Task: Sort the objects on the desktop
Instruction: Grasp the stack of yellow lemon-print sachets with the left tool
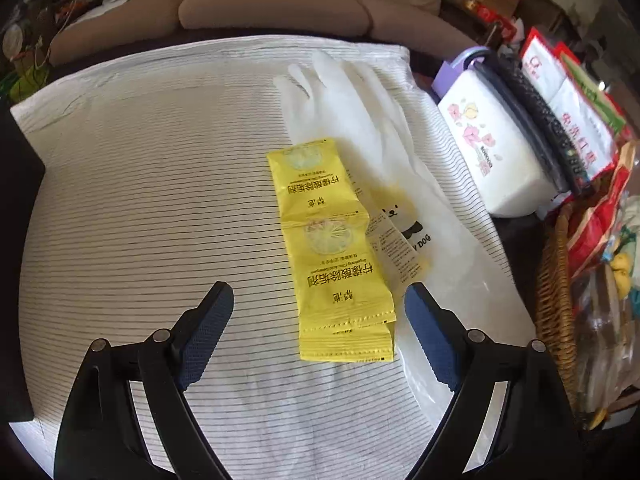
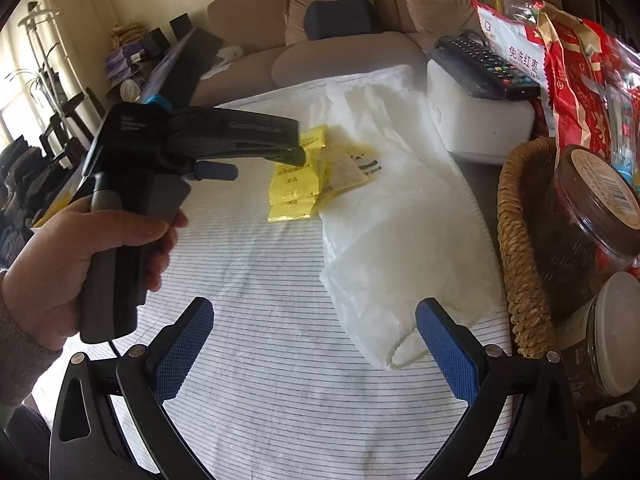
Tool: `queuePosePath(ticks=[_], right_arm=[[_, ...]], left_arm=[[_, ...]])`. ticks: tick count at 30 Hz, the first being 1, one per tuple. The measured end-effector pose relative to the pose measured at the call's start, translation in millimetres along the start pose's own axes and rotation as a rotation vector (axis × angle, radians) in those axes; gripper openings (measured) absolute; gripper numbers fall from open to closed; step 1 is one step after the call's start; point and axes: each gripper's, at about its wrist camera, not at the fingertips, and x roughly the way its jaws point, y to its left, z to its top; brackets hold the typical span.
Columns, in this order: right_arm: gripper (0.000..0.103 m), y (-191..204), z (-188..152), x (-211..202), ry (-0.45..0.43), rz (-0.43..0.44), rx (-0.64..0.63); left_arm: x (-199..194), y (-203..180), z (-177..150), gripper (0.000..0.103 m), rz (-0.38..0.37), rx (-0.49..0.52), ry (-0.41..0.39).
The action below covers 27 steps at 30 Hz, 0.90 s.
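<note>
A strip of yellow sachets [image 1: 332,248] lies flat on the striped white cloth [image 1: 140,200]. It partly overlaps a white glove [image 1: 360,120] in a clear bag with a dog print. My left gripper [image 1: 320,296] hovers above the strip's near end, open, and the sachets lie between its fingers, closer to the right pad [image 1: 432,344], which does not press on them. In the right wrist view a hand [image 2: 80,248] holds that gripper over the yellow sachets [image 2: 296,188]. My right gripper [image 2: 316,308] is open over bare cloth, with the white glove bag [image 2: 400,240] beside its right finger.
A wicker basket [image 2: 516,248] full of jars [image 2: 592,208] and red snack bags [image 2: 572,92] stands at the right edge. Behind it a white tissue box [image 1: 492,148] carries a black remote [image 2: 488,64]. A beige sofa [image 1: 272,4] runs along the far side.
</note>
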Motion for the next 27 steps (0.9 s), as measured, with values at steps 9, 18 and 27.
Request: queuePosePath(ticks=[9,18,27], right_arm=[[0.103,-9,4,10,0.016,0.01,0.012],[0.103,-7,3,5,0.014,0.036,0.038],[0.103,34,9,-6,-0.008,0.3,0.07]], left_arm=[[32,-16,-5,0.055,-0.006,0.05,0.043],[-58,45,-56,0.054,-0.092,0.078,-0.002],[-191,119,-117,0.054,-0.144,0.082,-0.017]])
